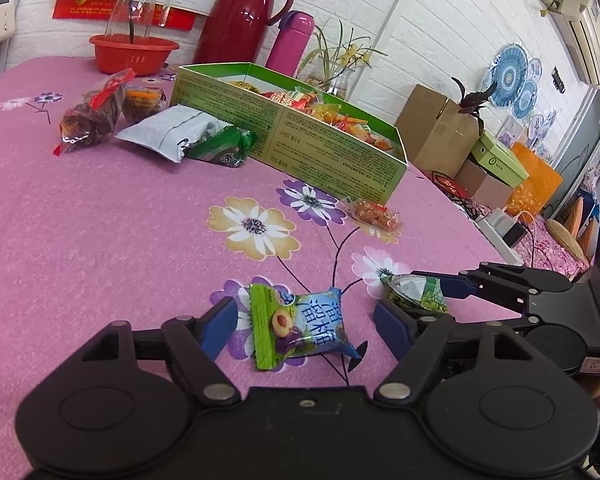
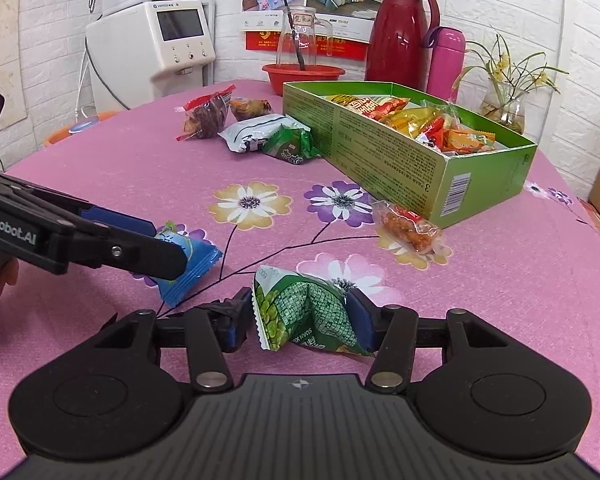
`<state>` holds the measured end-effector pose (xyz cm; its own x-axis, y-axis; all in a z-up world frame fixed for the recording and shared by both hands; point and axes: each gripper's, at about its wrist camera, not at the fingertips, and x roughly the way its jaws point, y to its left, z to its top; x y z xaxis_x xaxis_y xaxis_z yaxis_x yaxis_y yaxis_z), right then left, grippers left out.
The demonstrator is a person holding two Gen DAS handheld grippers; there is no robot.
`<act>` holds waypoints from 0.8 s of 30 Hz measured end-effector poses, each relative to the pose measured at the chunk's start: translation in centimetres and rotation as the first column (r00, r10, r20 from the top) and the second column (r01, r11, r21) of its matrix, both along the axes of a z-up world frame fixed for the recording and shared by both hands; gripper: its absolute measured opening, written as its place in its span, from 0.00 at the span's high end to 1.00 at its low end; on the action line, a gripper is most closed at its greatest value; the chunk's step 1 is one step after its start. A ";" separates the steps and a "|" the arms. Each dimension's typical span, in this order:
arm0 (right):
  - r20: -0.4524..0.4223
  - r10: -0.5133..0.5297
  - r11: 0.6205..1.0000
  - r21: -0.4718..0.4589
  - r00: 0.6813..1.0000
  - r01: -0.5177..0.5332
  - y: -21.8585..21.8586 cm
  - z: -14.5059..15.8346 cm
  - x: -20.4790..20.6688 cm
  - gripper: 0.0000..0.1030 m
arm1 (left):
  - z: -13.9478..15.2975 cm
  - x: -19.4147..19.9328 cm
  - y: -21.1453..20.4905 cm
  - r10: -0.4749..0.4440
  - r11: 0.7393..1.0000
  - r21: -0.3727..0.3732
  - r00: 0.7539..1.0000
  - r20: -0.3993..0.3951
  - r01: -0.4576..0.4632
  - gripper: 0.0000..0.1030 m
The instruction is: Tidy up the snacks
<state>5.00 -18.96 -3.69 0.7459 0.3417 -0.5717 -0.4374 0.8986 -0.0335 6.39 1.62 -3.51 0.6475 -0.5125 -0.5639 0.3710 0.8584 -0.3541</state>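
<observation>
Snacks lie loose on the table (image 1: 100,220) for boxing: left fingers (image 1: 304,322) gape around the blue packet (image 1: 300,328), right fingers (image 2: 300,320) stand wide astride the green packet (image 2: 304,312), neither pressing.

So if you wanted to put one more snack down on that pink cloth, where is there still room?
The widest bare patch of the tablecloth lies left of the yellow flower print, below the snack cluster. It is crowded beside the green box, where the orange snack lies, and near the two tongs, around the blue packet and green packet.
</observation>
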 end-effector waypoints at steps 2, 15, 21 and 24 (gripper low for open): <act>-0.008 -0.003 1.000 0.007 1.000 0.004 -0.2 -0.1 0.1 0.13 | 0.1 0.2 -0.5 -0.012 1.000 0.012 1.000 -0.002 0.012 0.05; 0.043 0.002 0.999 0.049 0.999 -0.004 -1.3 1.3 -0.1 0.27 | 1.1 1.2 -1.6 -0.059 0.998 0.015 0.998 0.000 0.059 0.70; 0.144 -0.039 0.996 0.089 0.989 0.026 -2.5 4.9 1.4 0.27 | 5.3 3.3 -1.7 -0.077 0.997 -0.018 0.995 0.060 0.078 0.69; 0.196 -0.088 0.991 0.117 0.977 0.066 -3.1 6.9 3.0 0.27 | 7.9 5.0 -1.8 -0.071 0.997 -0.028 0.993 0.096 0.074 0.69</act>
<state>7.99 -22.06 3.26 0.8681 0.3305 -0.3705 -0.3609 0.9325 -0.0136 11.42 -0.16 4.38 0.6576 -0.5767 -0.4848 0.4650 0.8170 -0.3411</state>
